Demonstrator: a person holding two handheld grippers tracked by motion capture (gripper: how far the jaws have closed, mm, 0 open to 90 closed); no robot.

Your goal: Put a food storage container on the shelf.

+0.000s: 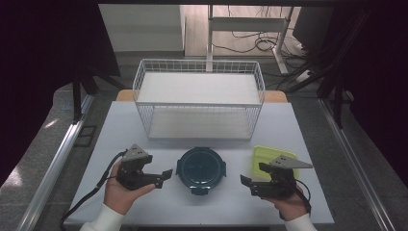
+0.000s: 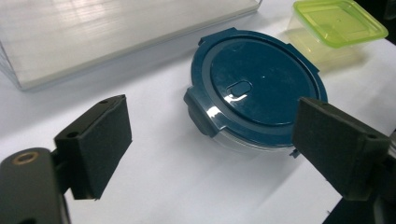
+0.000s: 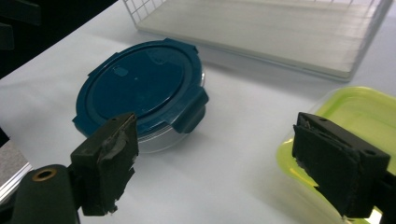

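Left claw [image 1: 167, 173]: held in the person's left hand [image 1: 121, 191] at the near left of the bench [image 1: 120, 126], jaws spread wide with nothing between them, pointing at the round container.
Round container [image 1: 201, 168]: blue lid clipped on, resting on the bench between the two claws, touched by neither; in front of the wire basket [image 1: 199, 98].
Green-lidded box [image 1: 267, 158]: right of the round container, just beyond the right claw.
Right claw [image 1: 246, 181]: in the right hand [image 1: 291, 207], jaws wide apart and empty, facing the round container.
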